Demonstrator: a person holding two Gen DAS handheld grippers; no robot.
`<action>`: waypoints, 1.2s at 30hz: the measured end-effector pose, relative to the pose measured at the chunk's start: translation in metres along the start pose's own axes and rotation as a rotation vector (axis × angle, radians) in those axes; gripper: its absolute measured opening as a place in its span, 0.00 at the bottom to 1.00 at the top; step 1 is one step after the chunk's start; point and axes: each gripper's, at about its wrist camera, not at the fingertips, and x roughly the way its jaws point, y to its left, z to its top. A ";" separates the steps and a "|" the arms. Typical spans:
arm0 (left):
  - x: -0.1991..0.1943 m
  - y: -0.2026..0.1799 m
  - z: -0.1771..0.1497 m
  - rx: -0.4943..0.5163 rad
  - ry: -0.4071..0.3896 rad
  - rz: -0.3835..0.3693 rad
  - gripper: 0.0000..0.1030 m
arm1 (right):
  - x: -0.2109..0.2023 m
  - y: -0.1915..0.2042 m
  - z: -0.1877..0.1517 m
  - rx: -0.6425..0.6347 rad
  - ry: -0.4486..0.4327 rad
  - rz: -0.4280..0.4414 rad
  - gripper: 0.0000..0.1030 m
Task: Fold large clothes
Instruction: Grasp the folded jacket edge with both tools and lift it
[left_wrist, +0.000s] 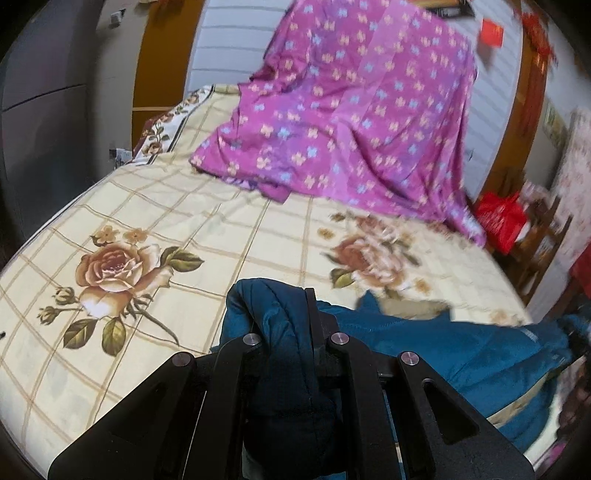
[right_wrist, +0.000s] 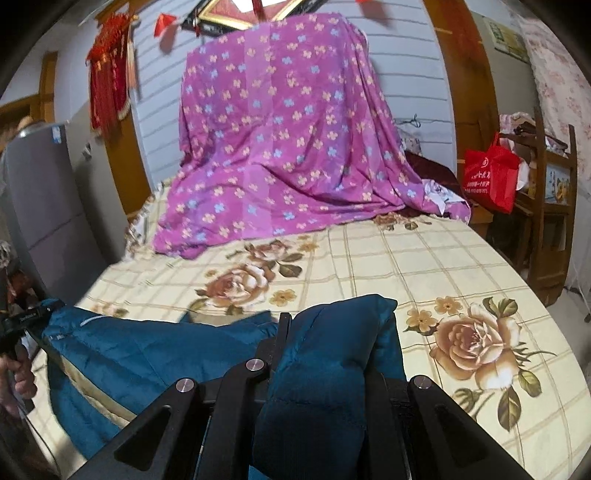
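A teal padded jacket (left_wrist: 461, 354) with a beige lining hangs stretched between my two grippers above the near edge of the bed. My left gripper (left_wrist: 284, 325) is shut on a bunched corner of the jacket. My right gripper (right_wrist: 332, 332) is shut on the other bunched corner of the jacket (right_wrist: 155, 350). The jacket's middle sags toward the floral bedsheet (left_wrist: 147, 221). The left gripper and the hand holding it show at the left edge of the right wrist view (right_wrist: 16, 332).
A purple flowered cloth (right_wrist: 280, 140) covers a tall pile at the head of the bed (right_wrist: 443, 258). A red bag (right_wrist: 489, 177) hangs on a wooden shelf right of the bed. A grey fridge (right_wrist: 44, 206) stands left of the bed.
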 end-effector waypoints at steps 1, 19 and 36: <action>0.012 -0.001 -0.002 0.016 0.013 0.019 0.06 | 0.011 -0.002 -0.001 0.005 0.013 -0.005 0.09; 0.138 0.010 -0.028 -0.053 0.224 0.000 0.10 | 0.149 -0.049 -0.041 0.153 0.243 0.009 0.10; 0.147 0.028 -0.014 -0.166 0.363 -0.089 0.21 | 0.161 -0.076 -0.052 0.370 0.346 0.128 0.25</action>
